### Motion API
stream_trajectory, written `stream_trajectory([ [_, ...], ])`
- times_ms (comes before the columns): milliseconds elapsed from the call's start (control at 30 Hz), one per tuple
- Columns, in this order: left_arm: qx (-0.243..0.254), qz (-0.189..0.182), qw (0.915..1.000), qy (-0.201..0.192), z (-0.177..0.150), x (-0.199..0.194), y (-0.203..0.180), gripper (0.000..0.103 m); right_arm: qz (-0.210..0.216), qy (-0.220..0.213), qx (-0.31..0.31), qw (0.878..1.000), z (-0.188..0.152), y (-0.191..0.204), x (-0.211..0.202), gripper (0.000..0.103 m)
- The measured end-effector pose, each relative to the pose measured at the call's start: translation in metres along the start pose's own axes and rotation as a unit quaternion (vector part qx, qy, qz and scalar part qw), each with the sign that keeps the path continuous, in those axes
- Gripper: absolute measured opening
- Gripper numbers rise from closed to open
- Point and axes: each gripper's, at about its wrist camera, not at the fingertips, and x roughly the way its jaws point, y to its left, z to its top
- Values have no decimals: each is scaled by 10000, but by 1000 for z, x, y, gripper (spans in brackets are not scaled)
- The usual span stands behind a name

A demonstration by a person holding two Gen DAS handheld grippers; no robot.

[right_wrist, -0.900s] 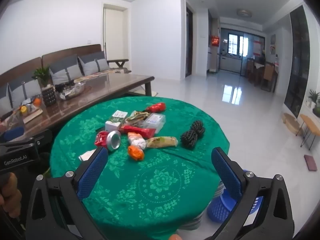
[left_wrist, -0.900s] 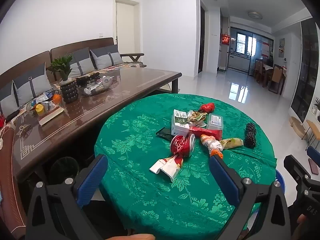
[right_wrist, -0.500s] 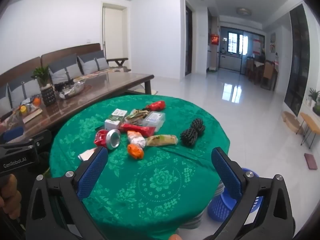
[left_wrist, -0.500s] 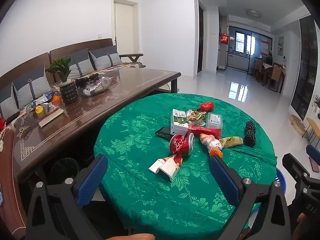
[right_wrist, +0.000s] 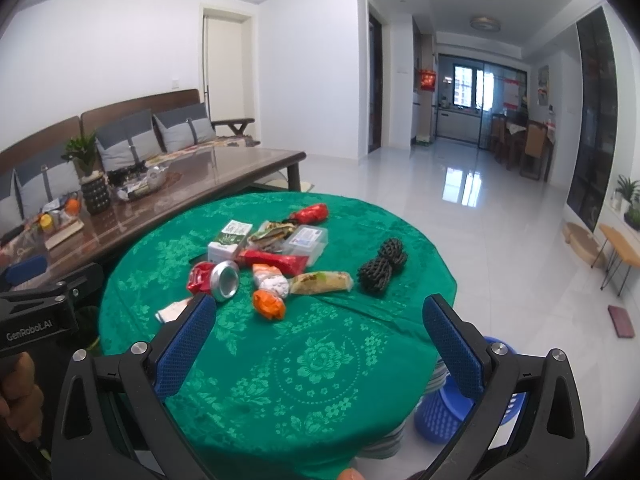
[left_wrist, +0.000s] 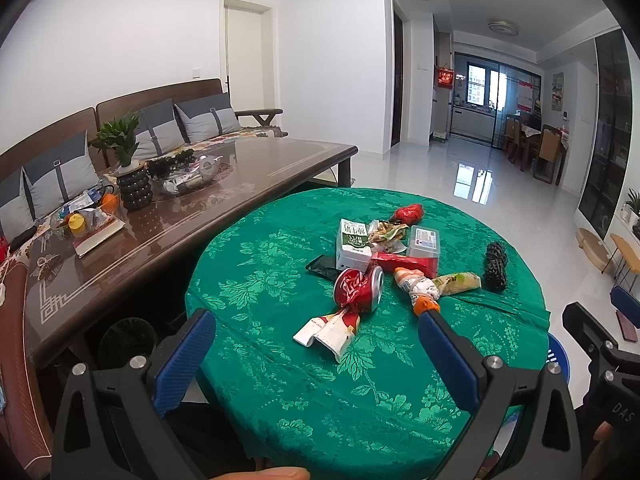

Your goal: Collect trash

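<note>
A heap of trash lies mid-table on the round green tablecloth [left_wrist: 280, 392] [right_wrist: 280, 380]: a crushed red can [left_wrist: 358, 285] [right_wrist: 216, 278], a white milk carton [left_wrist: 353, 245] [right_wrist: 229, 240], a flattened white-and-red carton [left_wrist: 328, 330], an orange-capped bottle [left_wrist: 418, 289] [right_wrist: 270, 292], a clear plastic box [left_wrist: 424, 242] [right_wrist: 306, 240], red wrappers, a green snack packet [right_wrist: 322, 282] and a black mesh bundle [left_wrist: 496, 265] [right_wrist: 382, 266]. My left gripper [left_wrist: 316, 340] hangs open over the near table edge, short of the flattened carton. My right gripper [right_wrist: 318, 330] is open too, nothing between its fingers.
A long brown coffee table [left_wrist: 168, 236] with a plant, bowl and clutter stands to the left, a sofa behind it. A dark bin [left_wrist: 126, 336] sits under its end. A blue basket [right_wrist: 448, 412] stands on the floor at the round table's right. White tiled floor stretches beyond.
</note>
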Motion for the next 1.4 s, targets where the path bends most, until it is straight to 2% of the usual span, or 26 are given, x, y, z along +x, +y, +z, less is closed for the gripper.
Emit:
stream_trajectory([
  [1400,8,46,10000,-40,2,-2,2,103,-91,13,0,10000,2,-2,-3,103],
])
